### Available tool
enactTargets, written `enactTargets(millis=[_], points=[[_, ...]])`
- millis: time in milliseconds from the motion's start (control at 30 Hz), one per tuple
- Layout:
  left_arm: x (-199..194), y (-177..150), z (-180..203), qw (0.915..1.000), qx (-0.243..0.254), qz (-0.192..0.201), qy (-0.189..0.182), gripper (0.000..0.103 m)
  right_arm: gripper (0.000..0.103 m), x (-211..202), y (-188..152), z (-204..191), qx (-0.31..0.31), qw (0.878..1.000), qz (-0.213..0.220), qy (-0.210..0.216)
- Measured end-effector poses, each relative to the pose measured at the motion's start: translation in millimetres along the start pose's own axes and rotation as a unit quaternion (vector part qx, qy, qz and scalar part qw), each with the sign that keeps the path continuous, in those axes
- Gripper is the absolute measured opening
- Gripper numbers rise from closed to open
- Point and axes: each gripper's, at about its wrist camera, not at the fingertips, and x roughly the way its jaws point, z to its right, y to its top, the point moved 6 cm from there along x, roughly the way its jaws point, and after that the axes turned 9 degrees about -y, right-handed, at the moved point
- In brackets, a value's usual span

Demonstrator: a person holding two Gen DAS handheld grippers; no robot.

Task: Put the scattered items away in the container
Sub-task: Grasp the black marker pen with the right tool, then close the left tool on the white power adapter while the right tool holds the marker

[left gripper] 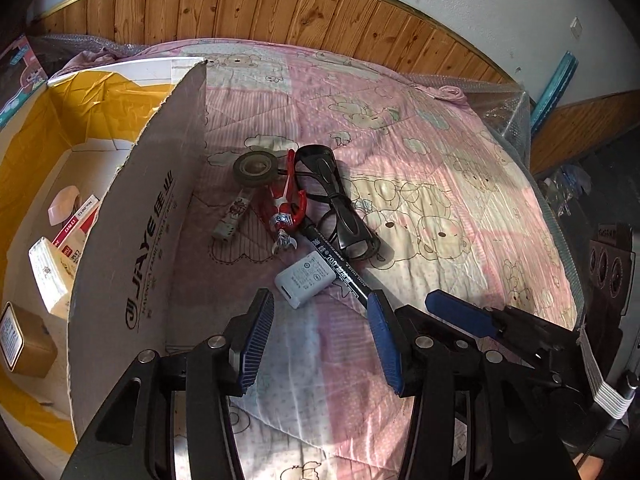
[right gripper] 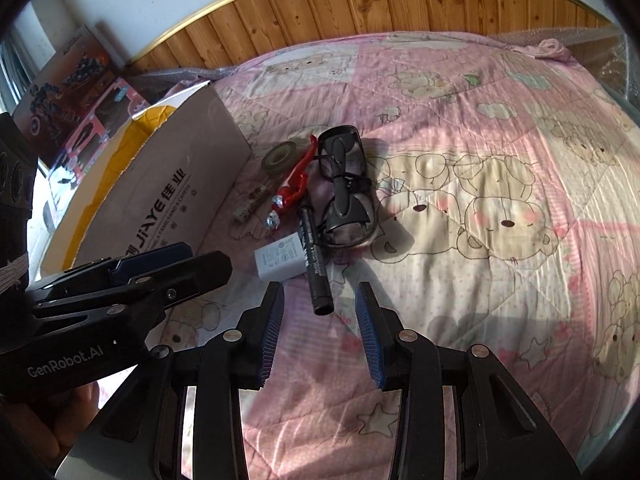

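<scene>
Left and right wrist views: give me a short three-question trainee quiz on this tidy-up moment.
1. True or false: the black marker already lies inside the cardboard box.
2. Which item touches the marker near its lower end? A) white charger B) tape roll C) black glasses
3. Fill in: both the left tool and the right tool are ____ and hold nothing.

Key
1. False: it lies on the pink quilt, outside the box.
2. A.
3. Open.
</scene>
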Motion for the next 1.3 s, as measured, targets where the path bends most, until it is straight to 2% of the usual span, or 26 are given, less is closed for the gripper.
enactTargets(millis=[200, 233, 267, 333, 533, 600, 700, 833, 967, 1067, 1300], points=[[12, 9, -12, 0.9996, -0.021, -0.014, -0.011, 0.050, 0.039, 41, 9, -5, -0.026, 0.999, -0.035, 0.027], [15, 9, -13, 0.9996, -0.020, -0.017, -0.011, 0.050, 0.036, 48, 9, -5, -0.027, 0.998, -0.041, 0.031], [18, 10, -13, 0.9995, -0.021, -0.021, -0.012, 0.050, 0.020, 54, 8, -4, -0.025, 0.998, -0.049, 0.035], [27, 11, -12, 0.9993, -0.019, -0.030, -0.013, 0.050, 0.015, 64, 6, 3, -0.009, 0.997, -0.067, 0.045], [57, 11, -9, 0.9985, -0.002, -0.055, -0.004, 0.050, 0.015, 55, -8, 38, 0.031, 0.996, -0.078, 0.035], [68, 10, -8, 0.9982, 0.006, -0.060, 0.001, 0.054, 0.015, 49, -12, 48, 0.035, 0.996, -0.079, 0.020], [75, 13, -8, 0.9980, 0.026, -0.047, 0.033, 0.061, 0.015, 48, -13, 50, 0.029, 0.996, -0.079, 0.013], [84, 9, -20, 0.9969, 0.003, -0.055, 0.056, 0.062, 0.020, 55, -4, 46, 0.022, 0.998, -0.066, 0.012], [81, 1, -23, 0.9974, -0.002, -0.053, 0.050, 0.063, 0.019, 63, 5, 43, 0.018, 0.998, -0.054, 0.010], [78, 2, -19, 0.9982, 0.012, -0.043, 0.041, 0.049, 0.014, 64, 7, 45, 0.023, 0.998, -0.058, 0.012], [68, -3, -16, 0.9977, 0.024, -0.034, 0.053, 0.045, 0.014, 53, -4, 47, 0.048, 0.996, -0.068, 0.026]])
